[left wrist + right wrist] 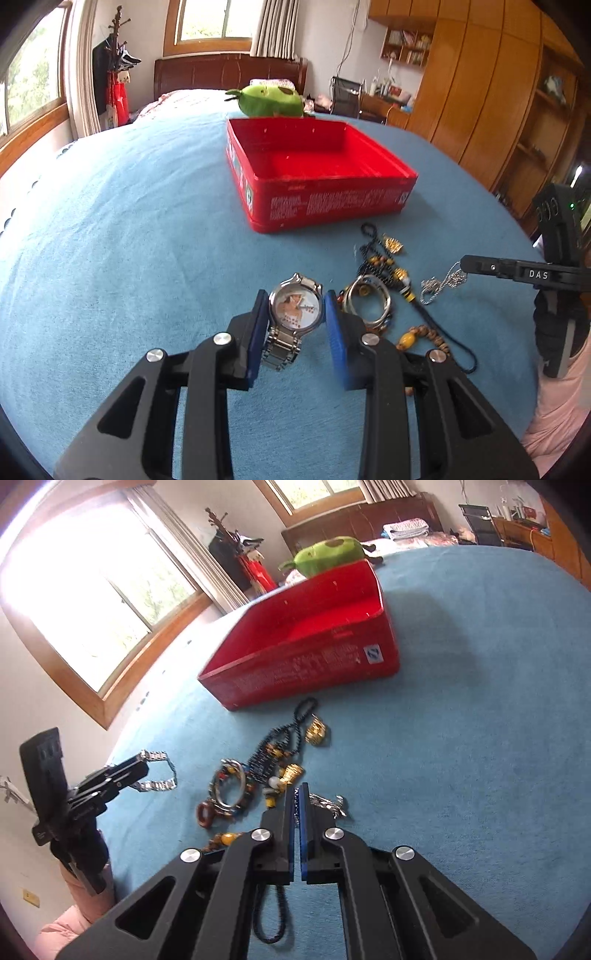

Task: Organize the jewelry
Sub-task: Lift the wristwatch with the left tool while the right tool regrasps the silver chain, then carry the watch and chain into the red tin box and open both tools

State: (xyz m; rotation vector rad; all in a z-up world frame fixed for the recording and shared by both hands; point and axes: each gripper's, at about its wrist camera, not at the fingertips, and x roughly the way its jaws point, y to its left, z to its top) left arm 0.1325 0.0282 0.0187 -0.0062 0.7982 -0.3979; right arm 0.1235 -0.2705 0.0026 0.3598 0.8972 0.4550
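Observation:
A silver watch (294, 312) with a picture on its dial hangs between the blue pads of my left gripper (295, 301), which is shut on its case a little above the blue bedspread. The right wrist view shows that gripper (142, 767) with the metal watch band (159, 773) looping from it. My right gripper (297, 797) is shut on a thin silver chain necklace (330, 804), which in the left wrist view dangles (441, 283) from its tips (466, 265). An open red tin (325, 206) (295, 672) stands behind, with nothing seen inside.
A pile of jewelry lies between the grippers and the tin: a metal bangle (365, 302) (229, 786), a black bead necklace (373, 251) (280, 738), a gold ornament (393, 243) (316, 733). A green plush toy (269, 99) sits behind the tin.

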